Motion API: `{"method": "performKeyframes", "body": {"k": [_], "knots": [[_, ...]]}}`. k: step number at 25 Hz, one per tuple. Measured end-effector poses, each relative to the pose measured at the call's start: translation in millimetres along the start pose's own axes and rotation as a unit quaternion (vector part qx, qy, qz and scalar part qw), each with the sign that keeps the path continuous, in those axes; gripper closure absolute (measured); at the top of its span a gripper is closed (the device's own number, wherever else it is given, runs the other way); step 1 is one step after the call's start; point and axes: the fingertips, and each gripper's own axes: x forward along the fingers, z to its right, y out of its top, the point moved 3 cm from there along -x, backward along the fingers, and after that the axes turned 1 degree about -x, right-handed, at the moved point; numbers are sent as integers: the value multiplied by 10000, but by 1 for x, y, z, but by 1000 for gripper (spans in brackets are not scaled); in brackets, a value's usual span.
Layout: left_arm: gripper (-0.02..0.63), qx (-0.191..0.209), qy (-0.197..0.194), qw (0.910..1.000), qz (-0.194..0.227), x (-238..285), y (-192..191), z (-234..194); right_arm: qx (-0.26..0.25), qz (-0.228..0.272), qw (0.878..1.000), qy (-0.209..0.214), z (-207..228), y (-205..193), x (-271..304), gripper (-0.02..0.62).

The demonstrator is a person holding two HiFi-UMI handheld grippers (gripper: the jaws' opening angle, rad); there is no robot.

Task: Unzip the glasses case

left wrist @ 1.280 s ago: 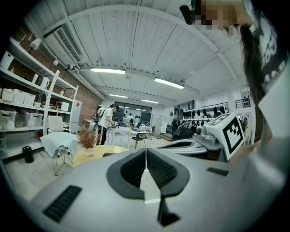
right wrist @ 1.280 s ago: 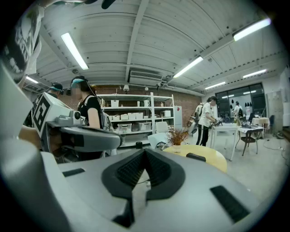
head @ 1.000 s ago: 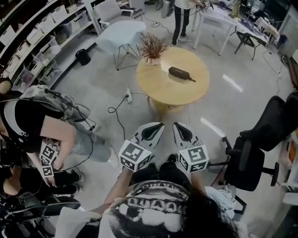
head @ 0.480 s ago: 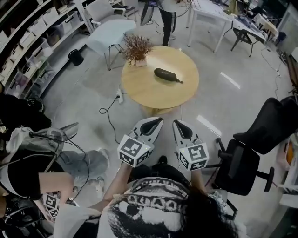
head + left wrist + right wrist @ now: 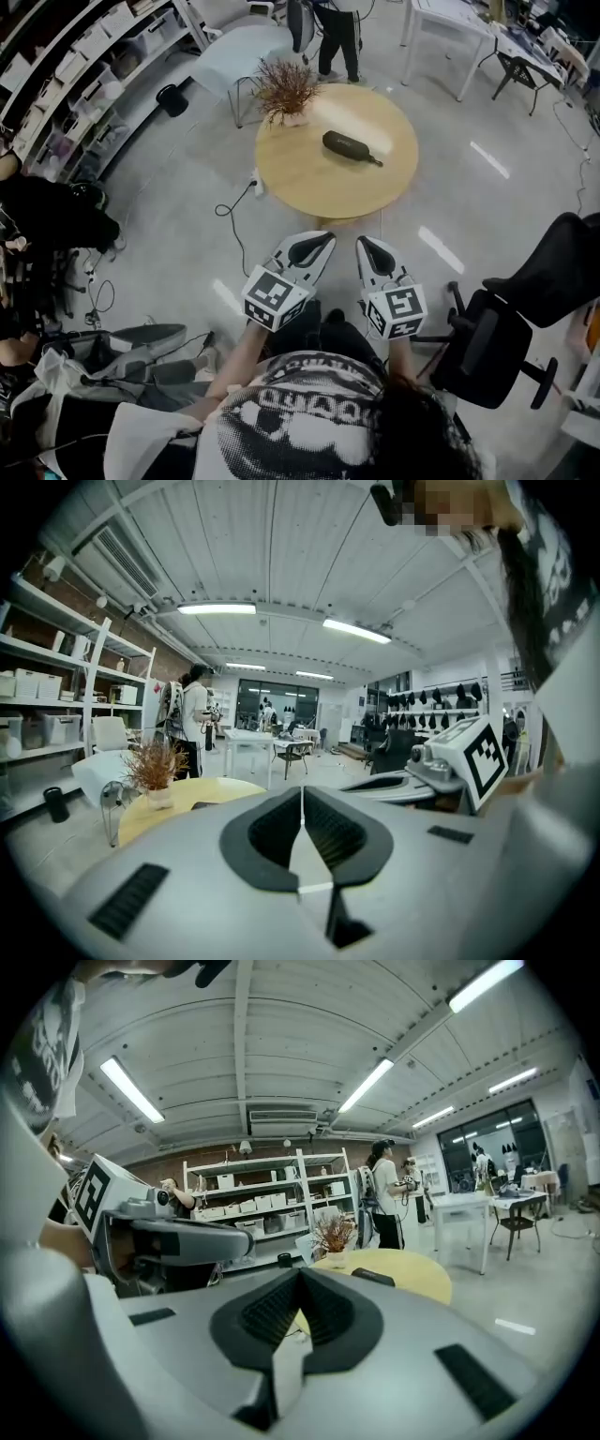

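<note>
Out on the round wooden table (image 5: 300,178), well ahead of both grippers: dark glasses case (image 5: 349,146), lying flat near the middle, a little way from the dried plant (image 5: 284,89) at the table's edge. Down by the person's chest, left gripper (image 5: 322,238) and right gripper (image 5: 364,242) side by side, jaws pressed together on both, nothing between them, well apart from the case.

Matt dark glasses case (image 5: 349,145); smooth pale wood-look table (image 5: 309,180); glossy floor (image 5: 178,225)
</note>
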Motion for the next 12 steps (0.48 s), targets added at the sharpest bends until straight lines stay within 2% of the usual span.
{"method": "performKeyframes", "body": {"k": [5,12], "knots": [[590,28,-2,9999,-96,11,0,-22,62,-20,10000,28,9,0,23,595],[591,130,-246,9995,-148,45,6,-73,65,-79,9997,-233,42,12,76,595]]}}
